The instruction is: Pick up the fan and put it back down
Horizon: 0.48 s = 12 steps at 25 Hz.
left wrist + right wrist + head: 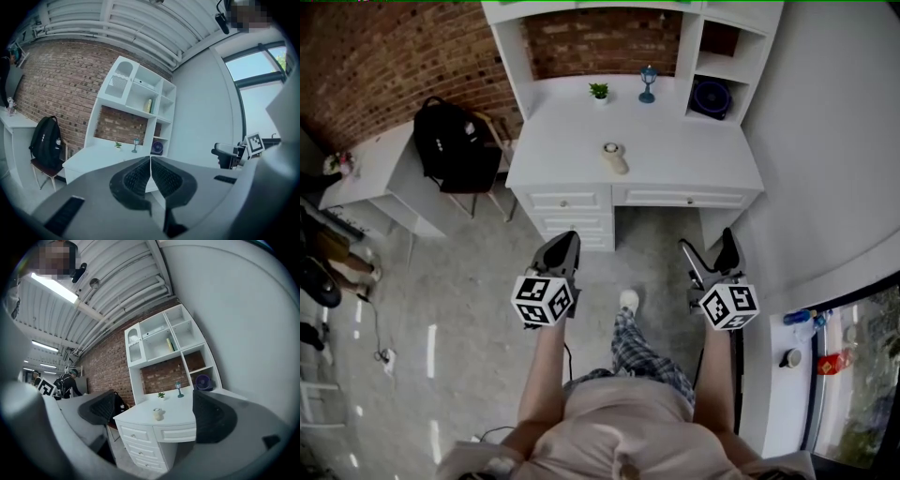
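A dark blue round fan (711, 97) stands in the lower right cubby of the white desk's hutch; it also shows as the fan (157, 148) and the fan (203, 381) in the two gripper views. A small cream object (614, 157) sits mid-desk, and I cannot tell what it is. Both grippers hang over the floor, well short of the desk (694, 159). My left gripper (565, 242) is shut, its pads (140, 176) pressed together on nothing. My right gripper (708, 246) is open and holds nothing; between its fingers (211, 416) I see the desk front.
A black backpack (455, 145) rests on a chair left of the desk, beside a white side table (375, 178). A small plant (599, 91) and a lamp figurine (648, 82) stand at the desk's back. A white wall runs along the right. My shoe (628, 300) is on the floor.
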### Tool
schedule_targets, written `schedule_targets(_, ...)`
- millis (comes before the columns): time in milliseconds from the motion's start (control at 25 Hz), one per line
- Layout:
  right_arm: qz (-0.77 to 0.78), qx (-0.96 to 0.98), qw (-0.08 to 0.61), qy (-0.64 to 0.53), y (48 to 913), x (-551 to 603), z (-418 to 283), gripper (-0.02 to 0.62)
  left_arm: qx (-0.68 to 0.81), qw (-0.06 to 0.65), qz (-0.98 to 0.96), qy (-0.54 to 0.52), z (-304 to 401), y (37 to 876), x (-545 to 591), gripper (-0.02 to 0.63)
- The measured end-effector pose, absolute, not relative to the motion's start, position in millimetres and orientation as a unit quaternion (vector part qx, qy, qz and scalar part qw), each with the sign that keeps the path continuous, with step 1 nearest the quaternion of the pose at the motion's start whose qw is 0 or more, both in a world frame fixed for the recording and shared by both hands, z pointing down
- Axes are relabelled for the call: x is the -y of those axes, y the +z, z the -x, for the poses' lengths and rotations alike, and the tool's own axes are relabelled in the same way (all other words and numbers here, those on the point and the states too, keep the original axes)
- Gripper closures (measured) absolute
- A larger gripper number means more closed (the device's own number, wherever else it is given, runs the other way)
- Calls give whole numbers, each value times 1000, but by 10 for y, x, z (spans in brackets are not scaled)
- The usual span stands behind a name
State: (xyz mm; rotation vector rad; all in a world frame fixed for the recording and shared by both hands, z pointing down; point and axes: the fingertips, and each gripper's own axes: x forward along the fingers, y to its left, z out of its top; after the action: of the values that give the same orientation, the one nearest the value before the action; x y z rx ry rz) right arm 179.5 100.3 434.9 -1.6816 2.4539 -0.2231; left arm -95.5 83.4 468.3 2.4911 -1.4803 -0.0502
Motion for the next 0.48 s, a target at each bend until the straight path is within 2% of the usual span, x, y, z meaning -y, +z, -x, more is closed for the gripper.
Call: schedule_targets(480, 537, -836, 65, -94, 4336, 618, -1644, 80, 527, 138, -839, -8, 978, 4699, 585, 575)
